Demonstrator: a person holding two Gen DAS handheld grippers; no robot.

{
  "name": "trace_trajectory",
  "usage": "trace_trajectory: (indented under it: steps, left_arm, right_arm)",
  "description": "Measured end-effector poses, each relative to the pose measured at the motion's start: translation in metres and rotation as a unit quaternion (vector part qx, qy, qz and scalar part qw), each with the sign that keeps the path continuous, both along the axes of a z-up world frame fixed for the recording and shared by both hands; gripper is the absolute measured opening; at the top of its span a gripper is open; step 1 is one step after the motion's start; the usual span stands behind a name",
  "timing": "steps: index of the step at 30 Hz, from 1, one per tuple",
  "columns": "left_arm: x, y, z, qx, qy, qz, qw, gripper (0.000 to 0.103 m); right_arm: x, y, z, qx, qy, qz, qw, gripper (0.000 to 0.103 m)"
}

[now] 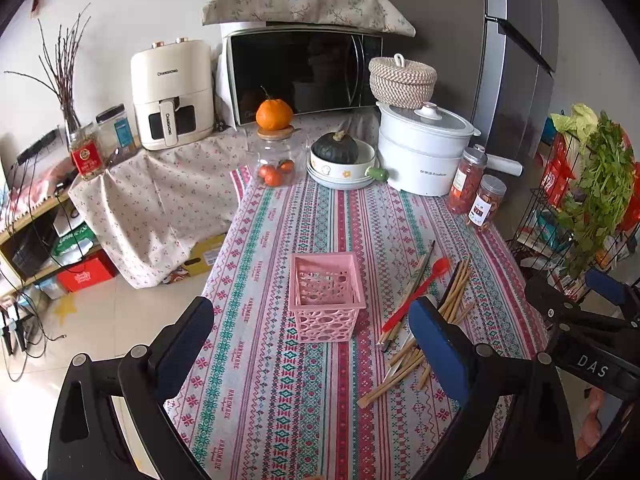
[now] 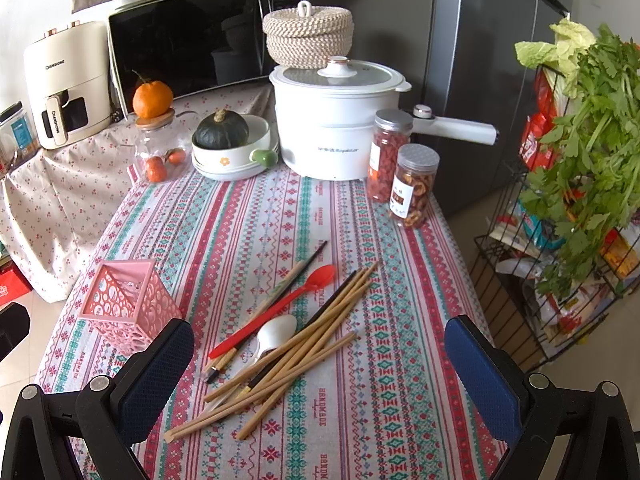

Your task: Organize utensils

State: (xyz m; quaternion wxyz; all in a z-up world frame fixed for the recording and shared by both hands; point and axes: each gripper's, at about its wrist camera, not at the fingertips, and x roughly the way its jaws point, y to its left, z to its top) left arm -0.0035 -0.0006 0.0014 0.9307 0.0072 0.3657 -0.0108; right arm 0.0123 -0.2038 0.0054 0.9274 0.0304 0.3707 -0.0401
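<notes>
A pink perforated holder stands upright on the patterned tablecloth; in the right wrist view it is at the left. To its right lies a loose pile of wooden chopsticks, a red spoon and a white spoon; the pile also shows in the left wrist view. My left gripper is open and empty, just in front of the holder. My right gripper is open and empty, hovering over the near end of the pile. The right gripper's body also shows at the right edge of the left wrist view.
At the table's back stand a white electric pot, two snack jars, a bowl with a dark squash and a glass jar topped by an orange. A wire rack with greens is right of the table.
</notes>
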Motion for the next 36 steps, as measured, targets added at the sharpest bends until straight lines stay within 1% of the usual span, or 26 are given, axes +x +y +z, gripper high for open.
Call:
trace_trajectory:
  steps: [8,12,15,17,19,21,24,26,29,32,33,35,36]
  left_arm:
    - [0.003,0.005,0.005,0.005,-0.005,0.008,0.9999,0.099]
    - [0.007,0.006,0.006,0.012,-0.017,0.013,0.9997,0.099]
    - [0.011,0.004,0.000,0.013,-0.024,-0.002,0.9996,0.099]
    - [0.019,0.002,-0.006,0.011,-0.006,-0.013,0.9998,0.099]
    - [0.028,-0.001,-0.014,-0.002,0.024,-0.035,0.9991,0.099]
    - [0.036,-0.008,-0.020,-0.004,0.052,-0.055,0.9971,0.099]
    - [0.045,-0.029,-0.025,0.015,0.079,-0.099,0.9919,0.099]
    - [0.050,-0.042,-0.028,0.022,0.092,-0.120,0.9883,0.099]
    - [0.061,-0.065,-0.028,0.022,0.108,-0.150,0.9825,0.099]
    - [0.078,-0.086,-0.029,0.009,0.135,-0.169,0.9762,0.099]
    - [0.086,-0.094,-0.030,0.004,0.144,-0.176,0.9739,0.098]
    - [0.103,-0.112,-0.036,0.000,0.162,-0.187,0.9687,0.093]
    - [0.111,-0.120,-0.040,0.002,0.173,-0.191,0.9662,0.088]
  right_arm:
    - [0.001,-0.002,-0.004,-0.003,0.003,-0.002,1.000,0.103]
    - [0.004,-0.013,-0.005,0.005,0.006,-0.012,1.000,0.103]
    - [0.009,-0.027,-0.008,0.016,0.012,-0.024,1.000,0.103]
    - [0.013,-0.036,-0.012,0.020,0.021,-0.032,0.999,0.103]
    - [0.019,-0.049,-0.017,0.030,0.037,-0.041,0.998,0.103]
    - [0.026,-0.062,-0.023,0.040,0.054,-0.049,0.997,0.103]
    - [0.034,-0.082,-0.033,0.056,0.080,-0.062,0.993,0.103]
    - [0.041,-0.091,-0.039,0.066,0.098,-0.062,0.991,0.103]
    - [0.050,-0.103,-0.052,0.079,0.124,-0.064,0.987,0.103]
    - [0.058,-0.112,-0.065,0.100,0.148,-0.060,0.982,0.103]
    - [0.060,-0.115,-0.070,0.109,0.156,-0.059,0.980,0.103]
    - [0.063,-0.119,-0.079,0.125,0.173,-0.059,0.975,0.101]
    - [0.065,-0.121,-0.083,0.131,0.179,-0.060,0.973,0.098]
